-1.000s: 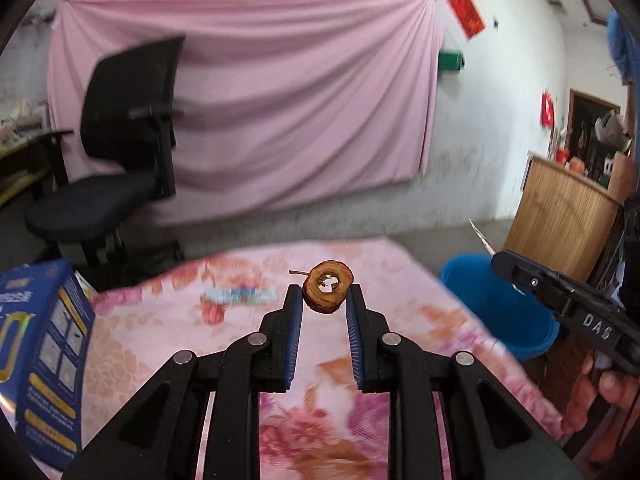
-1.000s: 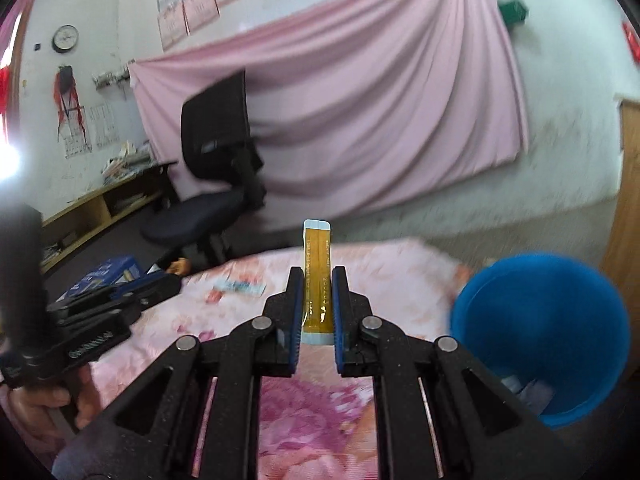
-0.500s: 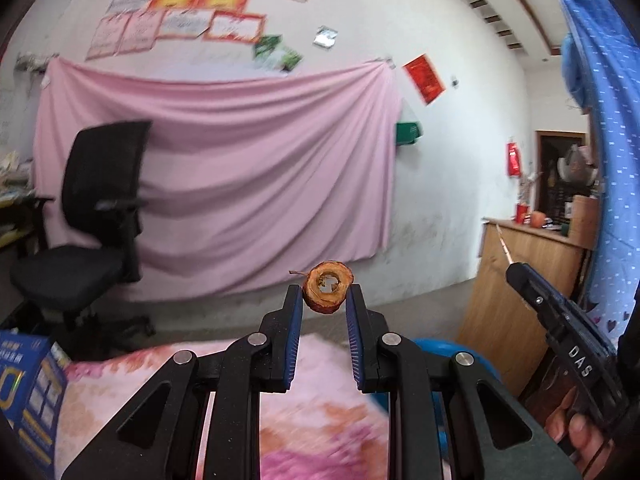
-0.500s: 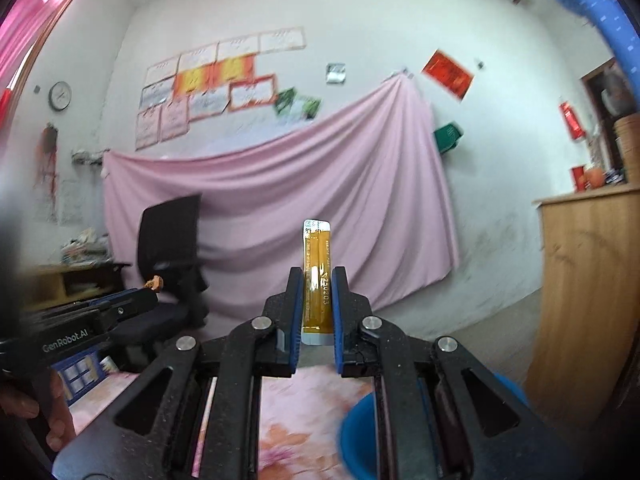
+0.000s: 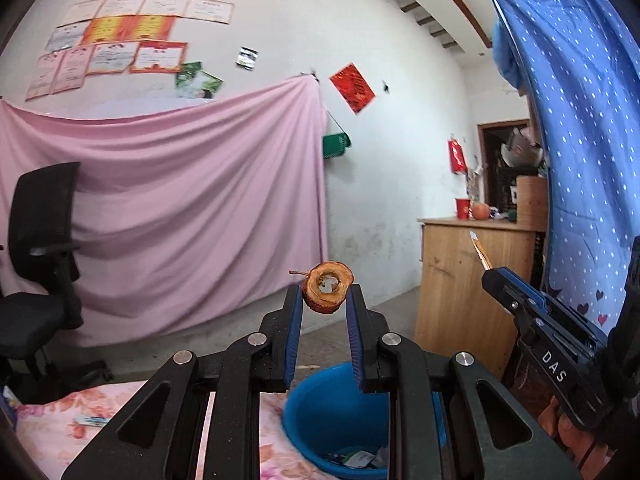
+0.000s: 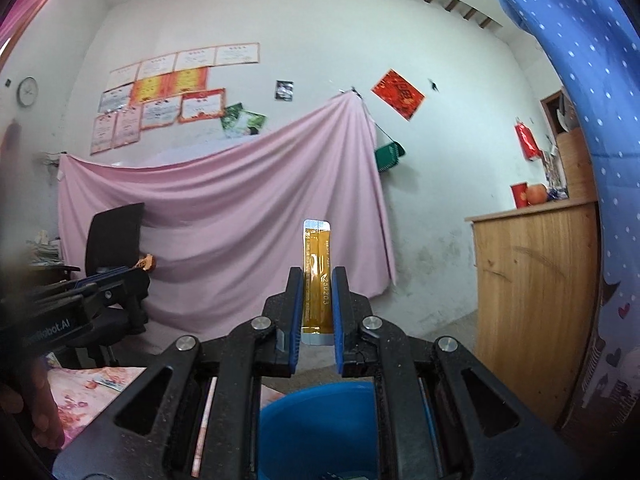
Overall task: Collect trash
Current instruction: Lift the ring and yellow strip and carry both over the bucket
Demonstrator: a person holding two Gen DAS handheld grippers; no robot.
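Observation:
My left gripper [image 5: 324,296] is shut on a browned apple core [image 5: 327,288], held by its sides high above a blue bin [image 5: 320,420] that has wrappers in the bottom. My right gripper [image 6: 317,276] is shut on a narrow golden sachet [image 6: 317,268] that stands upright between its fingers, with the same blue bin [image 6: 316,428] below it. In the left wrist view the right gripper [image 5: 486,270] shows at the right with the sachet tip poking out. In the right wrist view the left gripper [image 6: 140,268] shows at the left with the core at its tip.
A pink flowered tablecloth [image 5: 60,428] lies at lower left, with a small wrapper [image 5: 94,421] on it. A wooden counter [image 5: 472,280] stands right of the bin. A black office chair [image 5: 36,264] and a pink wall drape [image 5: 180,216] are behind. A blue dotted cloth [image 5: 580,120] hangs at right.
Both grippers rose and tilted up while swinging right, from over the table to over the blue bin. Each keeps hold of its item.

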